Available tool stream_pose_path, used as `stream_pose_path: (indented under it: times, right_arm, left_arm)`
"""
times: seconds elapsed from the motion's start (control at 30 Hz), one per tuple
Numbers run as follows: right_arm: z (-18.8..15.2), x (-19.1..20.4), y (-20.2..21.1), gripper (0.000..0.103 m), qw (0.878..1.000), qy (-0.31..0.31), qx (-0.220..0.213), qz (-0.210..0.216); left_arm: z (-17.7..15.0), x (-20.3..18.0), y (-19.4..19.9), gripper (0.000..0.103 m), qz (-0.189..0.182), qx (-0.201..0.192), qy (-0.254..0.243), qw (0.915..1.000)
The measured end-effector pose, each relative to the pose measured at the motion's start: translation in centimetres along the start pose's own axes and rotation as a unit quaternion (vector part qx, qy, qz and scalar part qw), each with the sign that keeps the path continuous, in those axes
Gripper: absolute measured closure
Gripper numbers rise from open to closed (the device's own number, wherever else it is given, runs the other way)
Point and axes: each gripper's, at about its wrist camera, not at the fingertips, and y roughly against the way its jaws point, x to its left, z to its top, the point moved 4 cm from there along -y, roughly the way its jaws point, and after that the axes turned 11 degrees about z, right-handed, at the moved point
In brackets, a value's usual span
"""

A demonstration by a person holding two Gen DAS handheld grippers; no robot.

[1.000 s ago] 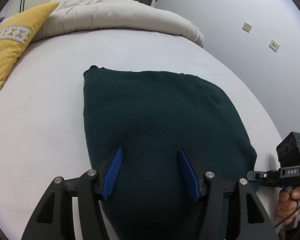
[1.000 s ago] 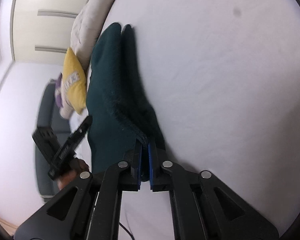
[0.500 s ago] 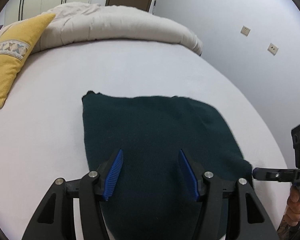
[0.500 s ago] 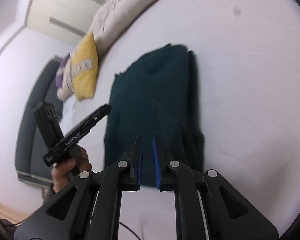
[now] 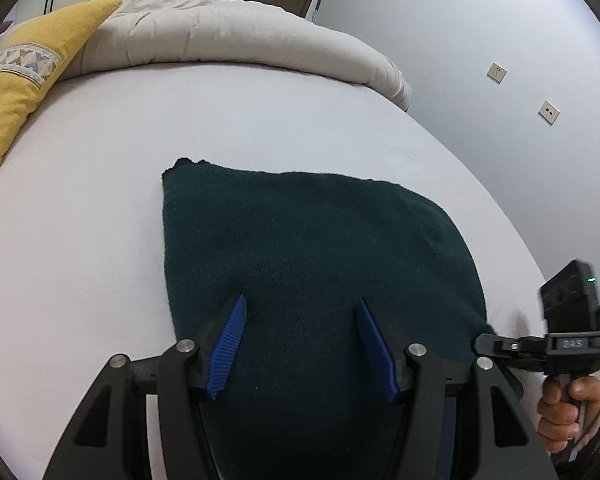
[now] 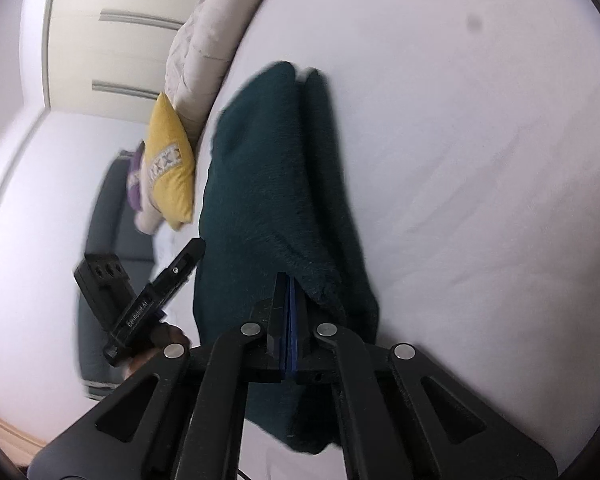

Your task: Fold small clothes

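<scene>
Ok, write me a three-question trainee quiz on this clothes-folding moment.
1. True or false: the left gripper is shut on the dark green knit garment.
2. Which gripper pinches the garment's edge? A) left B) right C) neither
3. Fill in: the cushion leaning on the rolled beige duvet is ____ in colour.

Key:
1. False; its blue pads stand wide apart over the fabric.
2. B; the right gripper is closed on a fabric edge, on the white bed sheet.
3. Yellow.
</scene>
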Motion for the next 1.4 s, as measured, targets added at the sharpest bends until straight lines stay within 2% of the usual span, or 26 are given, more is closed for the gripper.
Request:
stream_pose_path:
  times: [0.03, 0.1, 0.13, 0.2, 0.27, 0.37, 0.4, 0.43, 0.6, 0.63, 0.87, 0.97, 1.0, 1.07, 1.13, 1.23, 1.3, 1.37, 1.4]
  right_arm:
    - [0.1, 1.4, 0.3, 0.096, 1.000, 0.013, -0.002, -0.007]
    - [1.1, 3.1, 1.3, 0.091, 0.999, 0.033, -0.024, 0.000]
    - [1.8, 3.8, 1.7, 0.076, 0.998, 0.044, -0.036, -0.006]
    - [3.5, 4.3, 1.8, 0.060, 0.997, 0.051, -0.052, -0.030]
    - [5.1, 4.1, 0.8, 0.060, 0.995, 0.056, -0.046, -0.072]
    - [7.1, 3.3, -1.1, 0.060, 0.992, 0.060, -0.034, -0.109]
    - [7.6, 2.9, -1.6, 0.063, 0.991, 0.057, -0.027, -0.115]
    - [8.1, 2.3, -2.3, 0.076, 0.991, 0.052, -0.018, -0.124]
    - [10.1, 0.5, -2.7, 0.096, 0.992, 0.027, -0.028, -0.119]
    - [10.4, 0.2, -2.6, 0.097, 0.993, 0.019, -0.030, -0.116]
    - [11.4, -2.2, -3.3, 0.100, 0.995, -0.006, -0.045, -0.092]
    - [11.3, -0.9, -3.3, 0.095, 0.992, 0.015, -0.050, -0.116]
    - [11.1, 0.3, -2.8, 0.089, 0.989, 0.037, -0.058, -0.132]
    - [10.6, 2.9, -1.8, 0.089, 0.981, 0.088, -0.071, -0.157]
    - [10.4, 5.0, -1.7, 0.089, 0.983, 0.104, -0.074, -0.129]
    - [11.0, 6.9, -4.1, 0.089, 0.991, 0.111, -0.045, -0.062]
    - [11.6, 6.3, -5.8, 0.087, 0.994, 0.096, -0.026, -0.053]
    - [12.1, 3.6, -7.7, 0.088, 0.996, 0.050, -0.005, -0.069]
    - [12.4, 2.3, -7.9, 0.092, 0.997, 0.030, -0.009, -0.064]
  left_arm:
    - [0.0, 0.0, 0.1, 0.043, 0.000, -0.001, 0.001, 1.0000]
    - [0.0, 0.0, 0.3, 0.043, 0.002, -0.001, 0.002, 1.0000]
    - [0.0, 0.0, 0.3, 0.043, 0.004, -0.002, 0.002, 1.0000]
    - [0.0, 0.1, 0.2, 0.043, 0.006, -0.002, 0.001, 1.0000]
    - [0.0, 0.2, 0.2, 0.042, 0.008, -0.003, 0.002, 1.0000]
    - [0.1, 0.1, 0.2, 0.042, 0.011, -0.006, 0.000, 0.9999]
    - [0.1, -0.1, 0.2, 0.042, 0.011, -0.006, -0.001, 0.9999]
    - [0.2, -0.1, 0.2, 0.042, 0.011, -0.007, -0.002, 0.9999]
    - [0.7, -0.3, -0.4, 0.041, 0.014, -0.007, -0.006, 0.9999]
    - [0.5, -0.3, -0.6, 0.041, 0.017, -0.007, -0.008, 0.9998]
    - [0.3, -0.1, -0.9, 0.040, 0.002, -0.007, 0.010, 0.9999]
    - [1.2, -0.1, 0.6, 0.045, 0.010, -0.017, 0.015, 0.9997]
    - [1.7, -0.1, 1.3, 0.045, 0.002, -0.027, 0.023, 0.9994]
    - [3.0, -0.4, 2.2, 0.045, -0.007, -0.044, 0.022, 0.9988]
    - [3.7, -0.7, 1.3, 0.045, -0.014, -0.032, 0.017, 0.9993]
    - [3.8, 0.2, -1.8, 0.045, -0.003, 0.009, 0.025, 0.9997]
    - [3.2, 1.9, -4.2, 0.043, -0.019, 0.046, 0.060, 0.9970]
    - [3.0, 3.0, -4.9, 0.043, -0.040, 0.046, 0.084, 0.9946]
    - [3.0, 3.0, -5.0, 0.043, -0.041, 0.047, 0.082, 0.9947]
